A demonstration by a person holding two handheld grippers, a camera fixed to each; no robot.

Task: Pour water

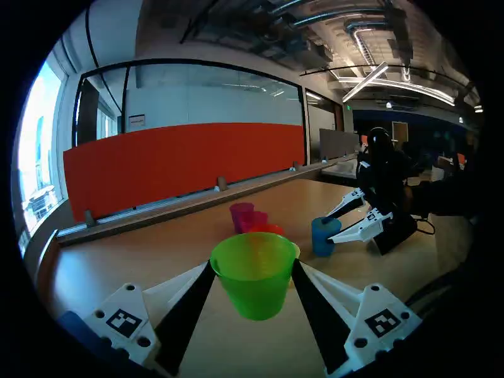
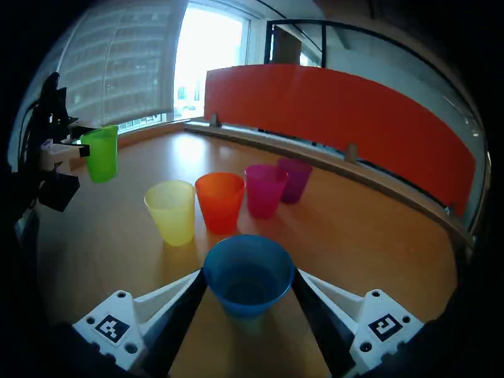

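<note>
Our left gripper [image 1: 255, 277] clasps one green cup [image 1: 254, 271] and our right gripper [image 2: 249, 277] one blue cup [image 2: 249, 274], both upright and well apart, so we judge pouring not yet begun, while farther off on the table [image 2: 353, 252] stand four more: yellow cup [image 2: 171, 211], orange cup [image 2: 220, 201], pink cup [image 2: 264, 189], purple cup [image 2: 295, 178].

Most of yellow cup [image 1: 296, 250] behind green cup [image 1: 254, 277]
</note>
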